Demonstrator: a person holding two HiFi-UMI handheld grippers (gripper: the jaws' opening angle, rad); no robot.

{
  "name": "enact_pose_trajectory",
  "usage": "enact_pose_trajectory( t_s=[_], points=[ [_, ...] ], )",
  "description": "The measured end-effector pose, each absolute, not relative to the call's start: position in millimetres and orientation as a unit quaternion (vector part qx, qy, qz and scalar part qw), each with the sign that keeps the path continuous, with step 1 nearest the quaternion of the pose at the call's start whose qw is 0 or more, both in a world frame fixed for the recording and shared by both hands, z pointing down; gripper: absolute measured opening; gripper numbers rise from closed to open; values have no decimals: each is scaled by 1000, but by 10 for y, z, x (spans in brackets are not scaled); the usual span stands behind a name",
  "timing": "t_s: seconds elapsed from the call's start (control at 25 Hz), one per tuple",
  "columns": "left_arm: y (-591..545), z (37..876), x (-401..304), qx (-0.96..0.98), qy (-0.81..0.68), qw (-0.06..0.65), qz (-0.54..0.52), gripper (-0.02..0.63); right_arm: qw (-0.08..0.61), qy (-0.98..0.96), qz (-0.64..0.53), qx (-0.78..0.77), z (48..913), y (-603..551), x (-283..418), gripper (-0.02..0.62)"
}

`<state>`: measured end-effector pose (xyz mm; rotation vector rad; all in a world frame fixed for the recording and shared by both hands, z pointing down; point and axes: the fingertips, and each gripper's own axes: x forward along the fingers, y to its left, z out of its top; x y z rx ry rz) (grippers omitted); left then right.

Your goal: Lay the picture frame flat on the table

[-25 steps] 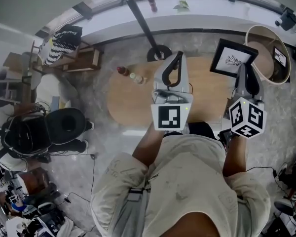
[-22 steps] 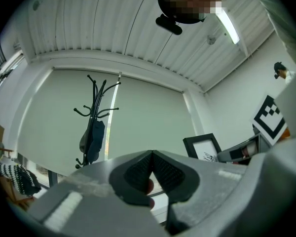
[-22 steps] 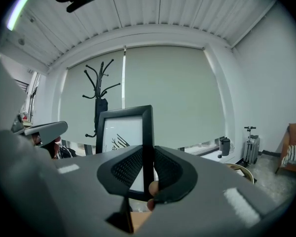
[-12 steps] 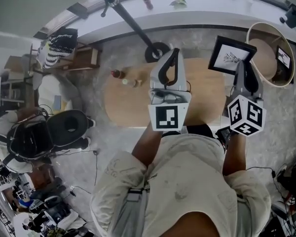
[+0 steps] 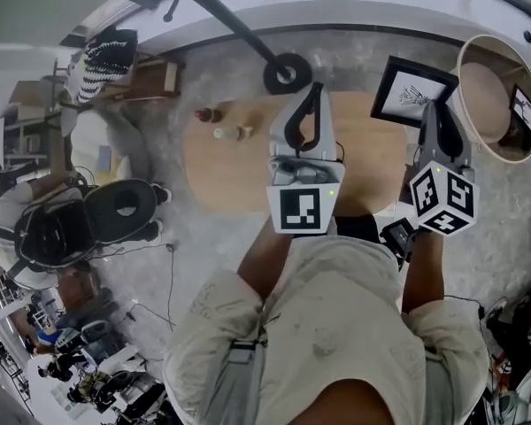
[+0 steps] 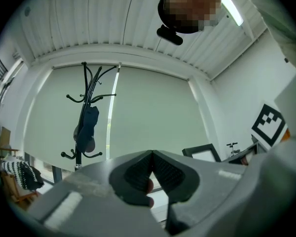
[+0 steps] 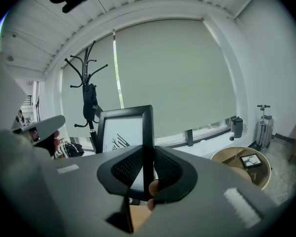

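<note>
A black picture frame (image 5: 413, 93) with a white print of dark twigs hangs tilted above the far right end of the wooden table (image 5: 230, 171). My right gripper (image 5: 434, 116) is shut on its edge. In the right gripper view the pads (image 7: 173, 171) clamp the right rail of the frame (image 7: 123, 130), which stands upright. My left gripper (image 5: 313, 93) hovers over the middle of the table, shut, with nothing between its pads. In the left gripper view its jaws (image 6: 152, 155) meet at the tips, and the frame (image 6: 202, 153) shows off to the right.
A round tub (image 5: 496, 144) stands right of the table with a small picture frame (image 5: 524, 110) inside. Small bottles (image 5: 205, 114) sit on the table's far left. A coat stand base (image 5: 286, 72) lies behind the table. A black chair (image 5: 124, 212) stands at the left.
Both grippers have shifted a little over the table and the view has swung with them. The right gripper still holds the frame the same way. The left stays shut.
</note>
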<state>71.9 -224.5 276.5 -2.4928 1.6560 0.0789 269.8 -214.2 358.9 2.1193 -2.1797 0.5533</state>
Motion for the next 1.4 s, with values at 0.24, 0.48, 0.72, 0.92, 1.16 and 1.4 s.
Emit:
enact_pose_trajectory(
  t_s=[0.24, 0.48, 0.72, 0.92, 1.16, 1.4],
  points=[
    [-2351, 3077, 615, -820, 570, 56, 9, 5, 47, -713, 196, 672, 3947, -2333, 2609, 74],
    [-2474, 3312, 439, -814, 579, 45, 21, 5, 83, -713, 213, 663, 4369, -2495, 2407, 74],
    [-2596, 3586, 295, -816, 577, 26, 21, 5, 127, -713, 230, 650, 4903, -2747, 2194, 74],
    [-2614, 3852, 197, -821, 571, 6, 4, 5, 159, -712, 269, 629, 5405, -2784, 1919, 73],
    [-2643, 4230, 93, -819, 573, -9, -21, 5, 195, -689, 324, 618, 6172, -2737, 1811, 72],
    [-2641, 4553, 51, -821, 568, -27, -42, 5, 226, -664, 364, 612, 6875, -2706, 1822, 72]
  ],
)
